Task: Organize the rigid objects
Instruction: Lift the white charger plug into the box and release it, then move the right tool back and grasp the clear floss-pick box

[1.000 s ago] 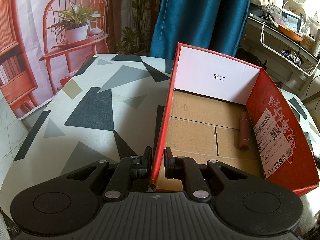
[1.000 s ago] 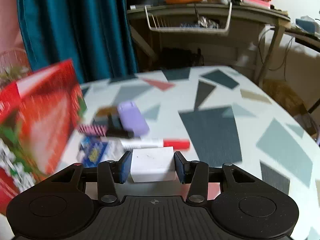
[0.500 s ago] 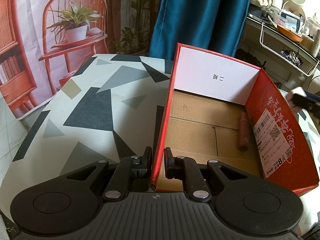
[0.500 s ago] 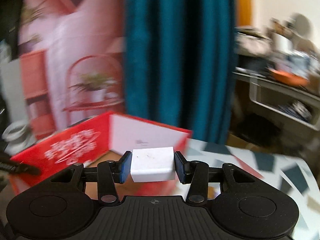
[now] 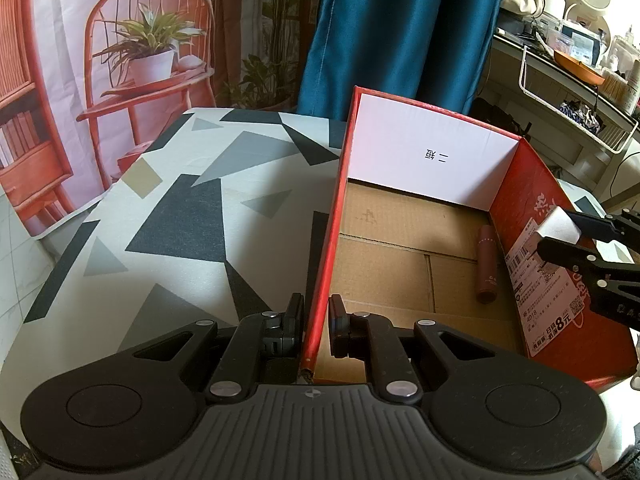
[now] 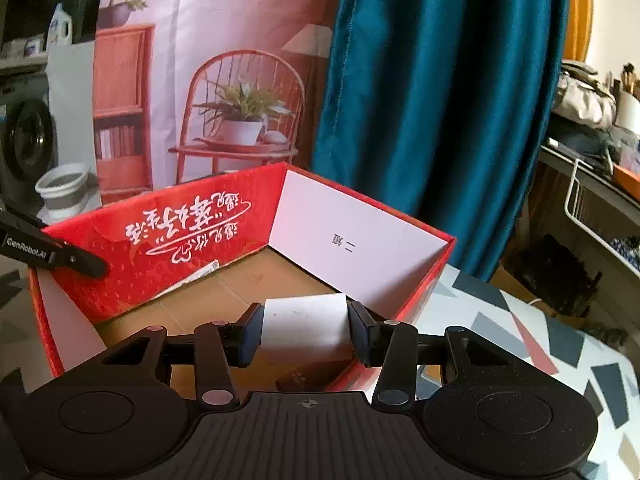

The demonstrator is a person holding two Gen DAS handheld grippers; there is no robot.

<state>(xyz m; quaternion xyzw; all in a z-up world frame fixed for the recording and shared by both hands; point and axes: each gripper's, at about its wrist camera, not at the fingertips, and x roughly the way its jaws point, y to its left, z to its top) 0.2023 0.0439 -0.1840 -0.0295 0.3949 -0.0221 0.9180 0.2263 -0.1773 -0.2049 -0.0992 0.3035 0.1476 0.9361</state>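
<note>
The left gripper [image 5: 316, 322], at the bottom centre of its view, has its jaws clenched on the near wall of the open red cardboard box [image 5: 320, 280] on the patterned counter [image 5: 180, 216]. The right gripper [image 6: 306, 334] grasps a white rectangular block [image 6: 306, 330] above the box's right wall. A brown cylindrical tube [image 5: 487, 264] lies inside.

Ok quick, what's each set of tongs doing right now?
Left tongs: closed on the near wall of the red box.
Right tongs: closed on a white block, over the box.
</note>
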